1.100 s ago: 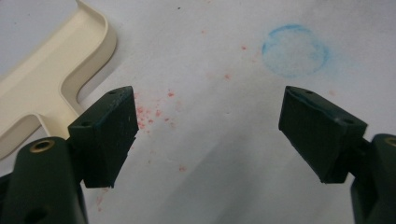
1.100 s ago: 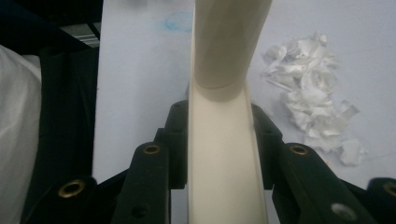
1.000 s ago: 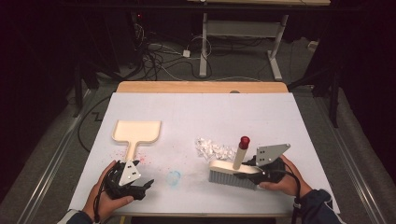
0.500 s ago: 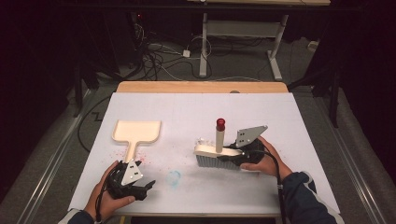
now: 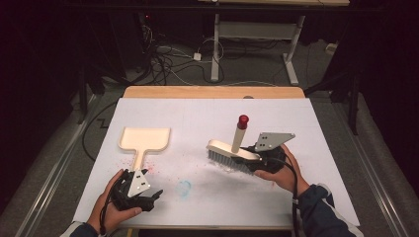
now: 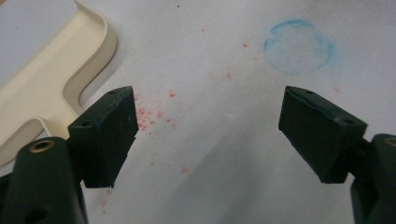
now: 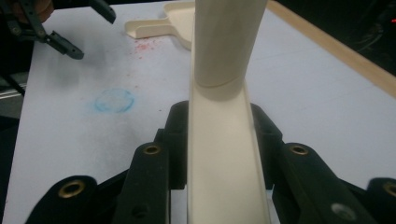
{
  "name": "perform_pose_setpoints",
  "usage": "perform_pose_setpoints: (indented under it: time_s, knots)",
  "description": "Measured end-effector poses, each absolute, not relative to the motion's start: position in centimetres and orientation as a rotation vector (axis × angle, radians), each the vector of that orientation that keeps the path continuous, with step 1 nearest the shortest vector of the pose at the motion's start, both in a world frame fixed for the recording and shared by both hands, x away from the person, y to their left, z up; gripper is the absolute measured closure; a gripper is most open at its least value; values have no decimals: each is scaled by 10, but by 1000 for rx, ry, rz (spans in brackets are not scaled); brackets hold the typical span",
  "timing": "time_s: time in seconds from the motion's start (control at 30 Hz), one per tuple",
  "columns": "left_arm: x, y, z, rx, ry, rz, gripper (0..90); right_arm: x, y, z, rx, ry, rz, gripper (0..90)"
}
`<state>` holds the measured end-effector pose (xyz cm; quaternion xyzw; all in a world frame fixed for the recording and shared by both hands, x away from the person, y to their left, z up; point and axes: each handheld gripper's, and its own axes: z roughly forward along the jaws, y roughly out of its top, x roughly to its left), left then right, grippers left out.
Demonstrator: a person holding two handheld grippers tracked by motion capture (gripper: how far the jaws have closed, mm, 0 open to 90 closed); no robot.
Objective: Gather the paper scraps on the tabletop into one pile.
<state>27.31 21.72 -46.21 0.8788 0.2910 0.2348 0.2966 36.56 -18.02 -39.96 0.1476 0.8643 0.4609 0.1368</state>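
white paper covers the table (image 5: 316, 123), with a dark floor and cables beyond it. near the middle, the right gripper (image 5: 264, 157) has its jaws pinched on the back of a cream brush (image 5: 232, 152), whose handle with a red tip stands up from it; the bristles sit over the paper, with a few pale scraps just under them. the left gripper (image 5: 148, 197) rests at the near left edge with its jaws spread wide and nothing between them. a cream dustpan (image 5: 145, 139) lies flat just beyond it, red specks (image 6: 154, 116) and a blue smudge (image 6: 297, 45) nearby.
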Motion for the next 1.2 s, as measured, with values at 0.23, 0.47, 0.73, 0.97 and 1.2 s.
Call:
perform_pose_setpoints:
  time_s: [0.23,0.47,0.73,0.97,1.2]
  knots:
    - [272,218,-461,2333,786,640,190,347,-205,-386,603,2322,1280,675]
    - [274,218,-461,2323,787,634,190,358,-220,-406,868,2152,1144,675]
    - [274,217,-462,2323,795,623,190,368,-200,-441,967,2072,962,677]
    - [274,216,-462,2330,779,617,190,361,-168,-444,1028,2051,965,677]
    - [275,218,-461,2318,789,620,190,359,-138,-445,1050,2042,1012,677]
